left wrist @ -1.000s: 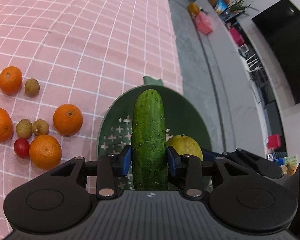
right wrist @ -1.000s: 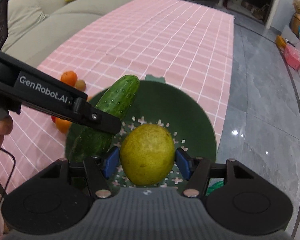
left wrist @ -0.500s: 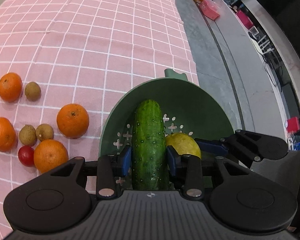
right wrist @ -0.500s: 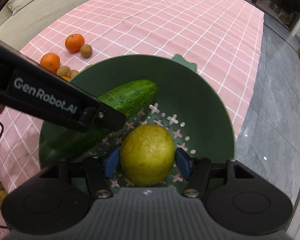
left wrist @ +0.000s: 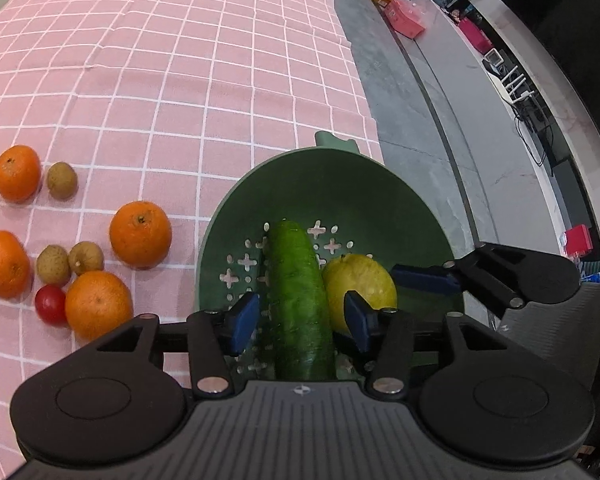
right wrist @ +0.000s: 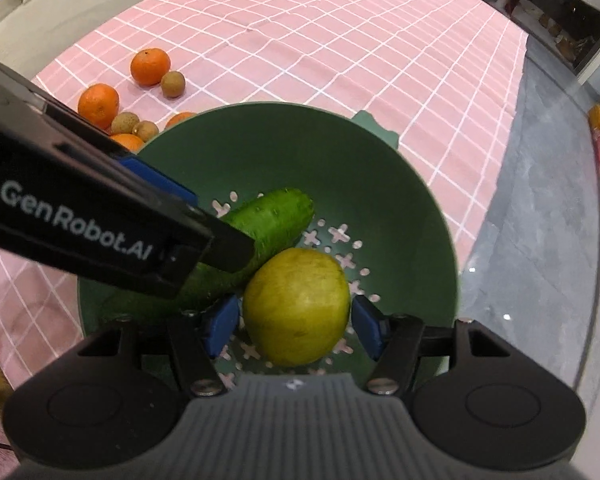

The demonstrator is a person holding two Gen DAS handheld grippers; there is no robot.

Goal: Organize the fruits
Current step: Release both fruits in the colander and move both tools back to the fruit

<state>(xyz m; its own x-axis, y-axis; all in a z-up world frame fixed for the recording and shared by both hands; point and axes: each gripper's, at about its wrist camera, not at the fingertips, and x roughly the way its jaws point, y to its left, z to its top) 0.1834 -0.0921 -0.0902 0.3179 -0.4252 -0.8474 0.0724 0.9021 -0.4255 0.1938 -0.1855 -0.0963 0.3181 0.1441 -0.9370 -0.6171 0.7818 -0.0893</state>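
Cucumber (left wrist: 300,304) lies in the green colander (left wrist: 340,184), one end on the perforated floor, the other end running back under the left gripper (left wrist: 302,320); yellow-green round fruit (right wrist: 296,306) sits beside it on the colander floor, the two touching or nearly so.

Left gripper points steeply down into the colander; its fingers (left wrist: 242,320) are opening, blue pads clear of the cucumber on both sides with gaps showing, cucumber between them but not pinched.

Right gripper (right wrist: 296,326) also points steeply down, straddling the round fruit; its fingers (right wrist: 222,324) are opening; narrow gaps show at both pads, so no clamp on the fruit.

From the right wrist view the left gripper crosses in from the left edge, body angled down over the cucumber's near half; from the left wrist view the right gripper's finger reaches in from the right, just beside the round fruit.

Colander stands on the pink checked cloth (left wrist: 140,80) at the surface's edge, small tab handle on the far rim; grey floor beyond.

Left of the colander on the cloth: four oranges (left wrist: 140,234), three small brown fruits (left wrist: 62,180), one cherry tomato (left wrist: 51,305); all loose, outside the colander, tomato touching the nearest orange.
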